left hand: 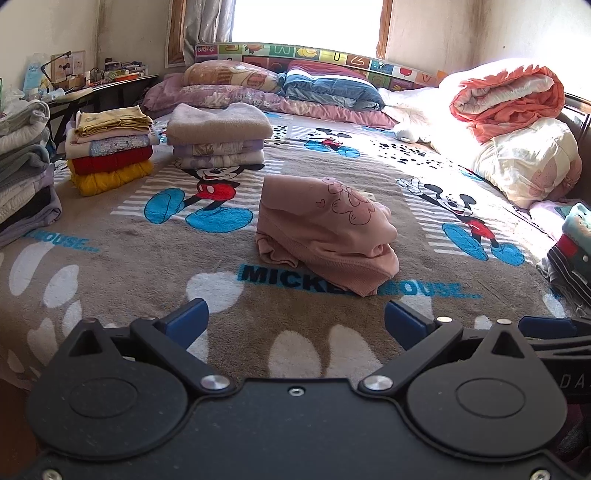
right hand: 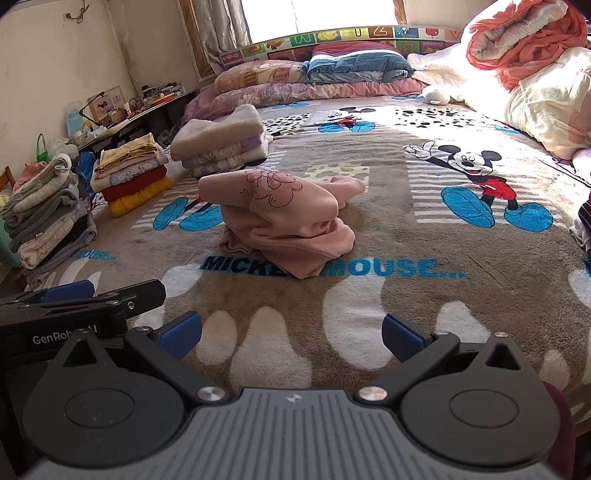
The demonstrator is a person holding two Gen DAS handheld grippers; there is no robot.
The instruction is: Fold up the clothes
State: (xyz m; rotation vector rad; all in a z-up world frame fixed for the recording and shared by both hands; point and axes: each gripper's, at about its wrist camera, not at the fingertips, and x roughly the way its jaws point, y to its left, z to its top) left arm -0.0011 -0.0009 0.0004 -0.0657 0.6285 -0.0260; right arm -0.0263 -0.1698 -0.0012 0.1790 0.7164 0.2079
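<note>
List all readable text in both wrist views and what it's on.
"MICKEY MOUSE...", partly covered by the pink sweatshirt: bed blanket.
"MOUSE...": blanket's left edge.
"GenRob", rest hidden: left gripper body, seen in the right wrist view.
"DA", cut off: right gripper's body.
Headboard mat: single letters, unclear.

I'm working in a bedroom in someone's home. A wide bed [left hand: 110, 266] fills the view, spread with a cartoon mouse blanket [right hand: 424, 236]. Pillows [left hand: 229, 75] line the far end under a sunlit window [left hand: 306, 22] with a curtain [left hand: 207, 22]. Rolled quilts [left hand: 509, 99] are heaped along one side, piles of folded clothes [left hand: 110, 162] sit on the other, and a cluttered side table [right hand: 147, 103] stands against the wall.
</note>
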